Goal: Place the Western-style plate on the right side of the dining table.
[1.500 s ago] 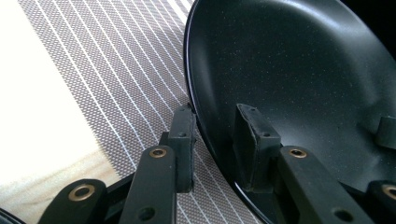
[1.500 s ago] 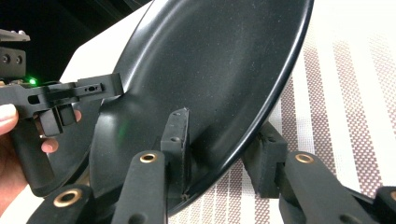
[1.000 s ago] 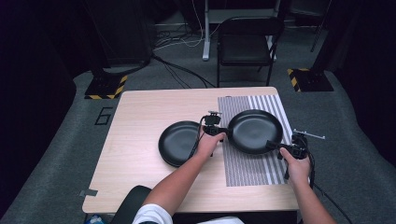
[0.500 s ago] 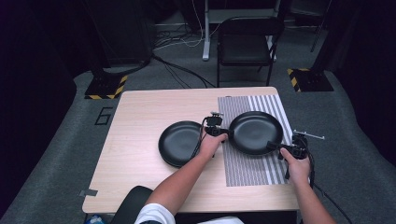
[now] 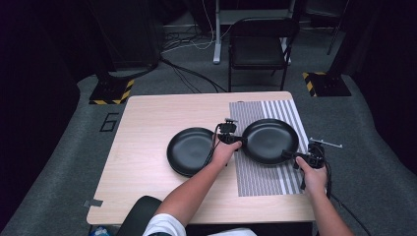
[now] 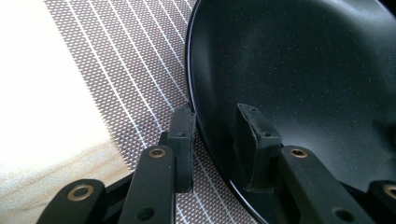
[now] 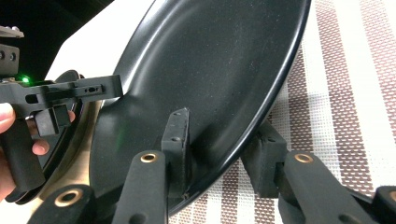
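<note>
Black plate (image 5: 270, 140) pinched at opposite rims — left tongs (image 5: 231, 139), right tongs (image 5: 295, 156).

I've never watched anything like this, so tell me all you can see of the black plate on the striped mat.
The plate is round, shallow and black, with a smooth speckled surface and a thin raised rim; the material could be plastic or coated metal. It sits over the striped mat, to the right of a second black plate. The left gripper straddles its left rim and the right gripper its near right rim, one jaw inside and one outside. In the gripper views it looks tilted, perhaps lifted.
</note>
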A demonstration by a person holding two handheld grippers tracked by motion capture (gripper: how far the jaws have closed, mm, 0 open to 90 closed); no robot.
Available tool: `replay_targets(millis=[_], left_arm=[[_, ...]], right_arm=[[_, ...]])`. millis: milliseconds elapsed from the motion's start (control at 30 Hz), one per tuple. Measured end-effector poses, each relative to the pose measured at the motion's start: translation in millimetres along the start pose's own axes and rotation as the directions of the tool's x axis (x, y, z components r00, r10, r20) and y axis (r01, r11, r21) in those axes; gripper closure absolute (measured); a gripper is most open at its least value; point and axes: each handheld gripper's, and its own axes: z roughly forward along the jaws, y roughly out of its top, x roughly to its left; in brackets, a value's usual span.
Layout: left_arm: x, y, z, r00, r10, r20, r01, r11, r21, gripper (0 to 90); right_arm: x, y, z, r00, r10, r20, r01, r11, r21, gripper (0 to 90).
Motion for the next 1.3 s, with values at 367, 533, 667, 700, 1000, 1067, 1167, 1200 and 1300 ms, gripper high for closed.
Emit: replay_targets(millis=[367,533,667,700,1000,1067,1167,1200,1300], left_arm=[[1.3,0.5,3.4,0.9999,0.0,-0.013,0.0,0.9998,0.021,68.1],[1.7,0.8,3.8,0.9999,-0.002,-0.017,0.002,0.9999,0.01,68.1],[1.9,0.6,5.1,0.9997,-0.008,-0.021,0.008,0.9999,0.014,68.1],[1.3,0.4,5.7,0.9997,-0.008,-0.025,0.008,0.9999,0.012,68.0],[0.3,-0.4,9.1,0.9998,-0.009,-0.018,0.009,0.9998,0.02,67.7],[0.2,-0.5,9.6,0.9998,-0.01,-0.016,0.01,0.9998,0.019,67.6],[-0.2,-0.6,11.1,0.9998,-0.008,-0.02,0.009,0.9997,0.023,67.4],[0.4,-0.7,11.6,0.9998,-0.008,-0.018,0.008,0.9996,0.027,67.2],[0.7,-0.9,12.2,0.9998,-0.009,-0.018,0.009,0.9995,0.03,67.1]], right_arm=[[-3.9,-0.8,2.9,0.9997,0.022,-0.007,-0.022,1.0,0.013,64.1],[-5.9,-1.0,6.0,0.9987,0.049,-0.015,-0.049,0.999,0.017,64.1],[-6.2,-0.8,6.7,0.999,0.043,-0.012,-0.043,0.999,0.015,64.2],[-6.8,-0.9,7.1,0.9991,0.042,-0.011,-0.042,0.999,0.015,64.2],[-8.3,0.0,5.9,0.9988,0.048,0.002,-0.048,0.999,0.015,64.4],[-9.7,0.5,5.9,0.9988,0.049,0.0,-0.049,0.999,0.009,64.5],[-10.5,0.8,6.2,0.9986,0.052,0.006,-0.052,0.999,0.01,64.4],[-11.6,1.1,7.1,0.9985,0.055,0.007,-0.055,0.998,0.01,64.4],[-12.3,1.6,7.7,0.9981,0.06,0.011,-0.06,0.998,0.01,64.4]])
